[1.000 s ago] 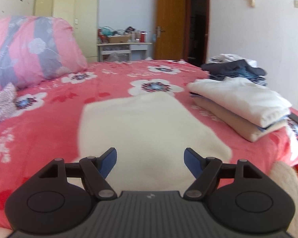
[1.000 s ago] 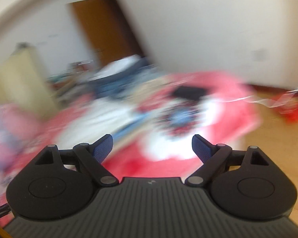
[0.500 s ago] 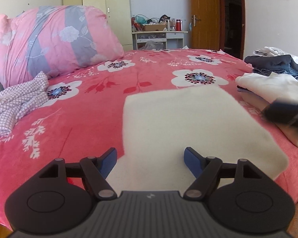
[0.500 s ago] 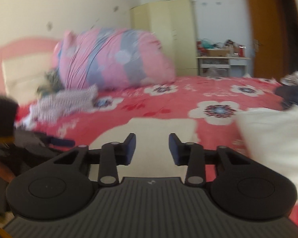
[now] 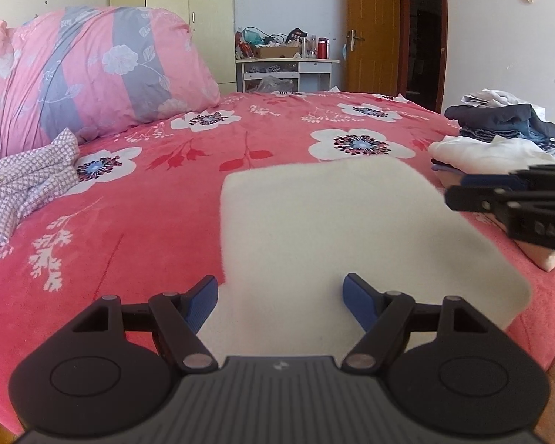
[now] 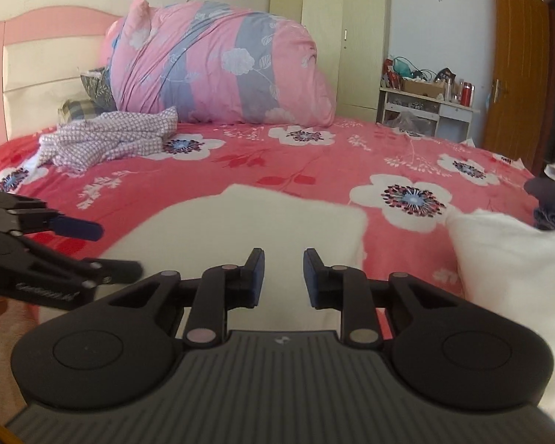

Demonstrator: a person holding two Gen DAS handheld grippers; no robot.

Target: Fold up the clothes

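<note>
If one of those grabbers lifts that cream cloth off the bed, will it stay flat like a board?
Probably not. The cream cloth lies limp and flat on the bedspread, so it should droop. Its fuzzy surface suggests it won't slip easily. It looks thin, likely light.

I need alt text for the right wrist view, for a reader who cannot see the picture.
The right gripper, its jaws closing with nothing between them, is over a cream folded cloth on a red flowered bedspread. The left gripper reaches in from the left. A pink rolled quilt and a crumpled checked garment lie near the headboard.
</note>
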